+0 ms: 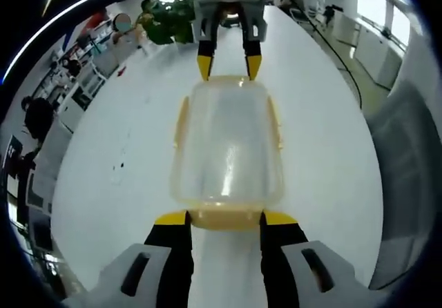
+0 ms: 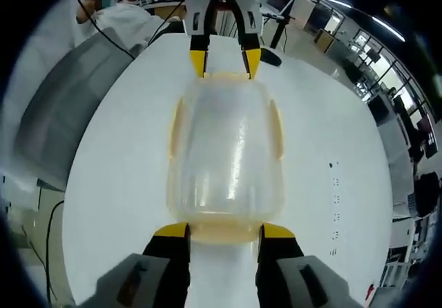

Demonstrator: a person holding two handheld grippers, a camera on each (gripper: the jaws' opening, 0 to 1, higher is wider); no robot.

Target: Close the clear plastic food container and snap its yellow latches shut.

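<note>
Left gripper view, nearest first: left gripper [image 1: 224, 218], two black jaws tipped yellow, spread apart, tips at either side of the near end latch of one clear rectangular plastic food container with a yellow rim [image 1: 226, 149]. Whether tips touch the latch: cannot tell. Container directly ahead of the jaws, lid on, resting on the round white table [image 1: 103, 184]. Yellow latches counted in this view: four — one at the near end between the jaw tips [image 1: 224, 217], one on each long side, one at the far end. Beyond the container's far end, right gripper [image 1: 229, 66], facing back, two yellow-tipped jaws spread, tips at the far latch. Past the table's far edge, green plants [image 1: 166, 21].

Right gripper view, nearest first: right gripper [image 2: 224, 231], two jaws spread, yellow tips flanking the near end latch. Same single container [image 2: 226, 149] straight ahead, lid on. Side latches lying close along the walls. At the far end, left gripper [image 2: 225, 63], jaws spread, tips at that end's latch. Farther off, beyond the table's far rim [image 2: 124, 66], one seated person [image 2: 121, 11].
</note>
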